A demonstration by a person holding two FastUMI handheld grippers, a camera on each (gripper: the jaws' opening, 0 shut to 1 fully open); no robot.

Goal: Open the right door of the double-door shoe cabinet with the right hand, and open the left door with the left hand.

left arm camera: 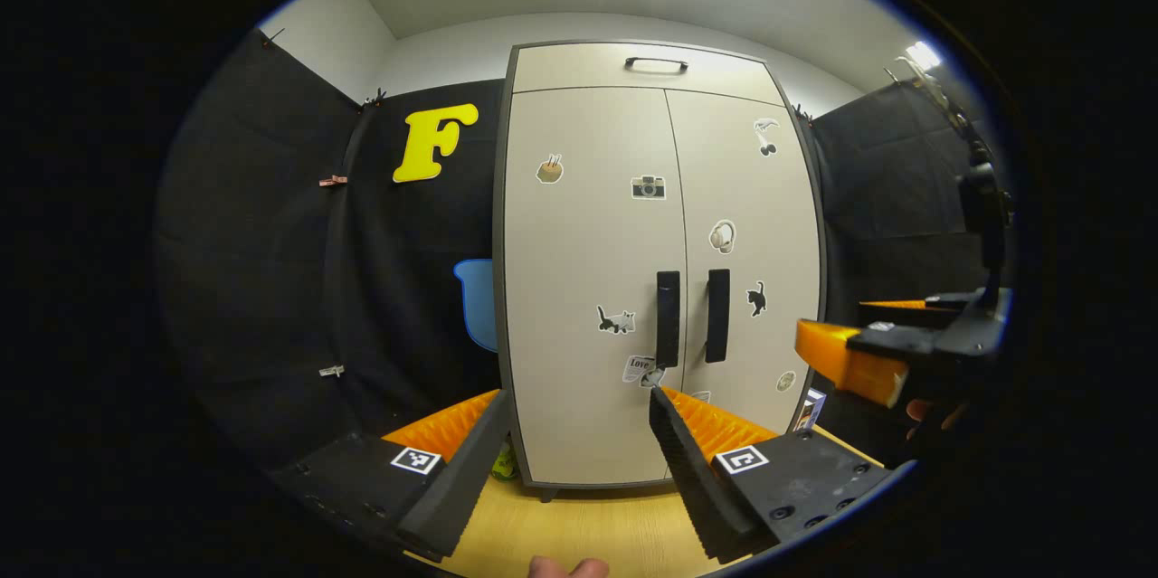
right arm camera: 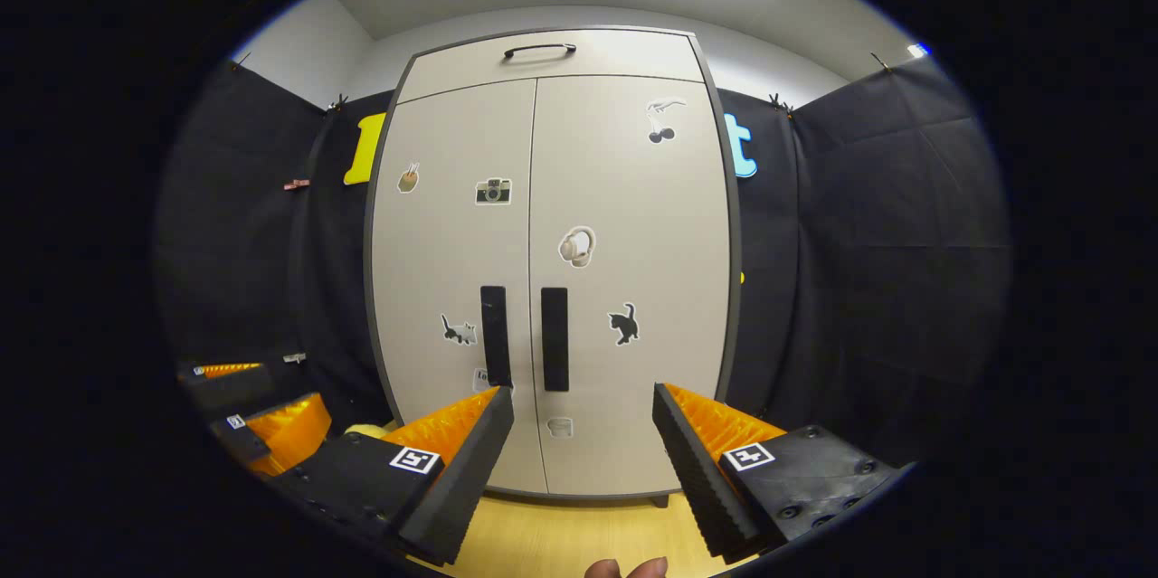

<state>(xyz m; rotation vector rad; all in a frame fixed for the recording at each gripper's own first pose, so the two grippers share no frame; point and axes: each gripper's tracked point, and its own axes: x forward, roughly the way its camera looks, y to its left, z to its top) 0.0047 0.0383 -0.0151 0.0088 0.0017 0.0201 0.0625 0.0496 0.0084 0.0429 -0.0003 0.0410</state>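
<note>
The shoe cabinet (right arm camera: pixel 552 270) was seen standing shut at twelve o'clock, both gripper jaws spread wide and empty. The right gripper (right arm camera: pixel 579 433) was best carried squarely to the right door handle (right arm camera: pixel 554 338), jaws closed across the bar, before pulling outward.

A pale, sticker-dotted double-door shoe cabinet (right arm camera: pixel 552 270) stands upright at frame centre, its left door (right arm camera: pixel 452 289) and right door (right arm camera: pixel 633 289) closed, dark vertical handles (right arm camera: pixel 555 338) side by side.

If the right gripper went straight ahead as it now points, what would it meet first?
Probably the right door of the closed shoe cabinet, just right of its handle. The right gripper is open, apart from it; nothing visibly lies between.
</note>
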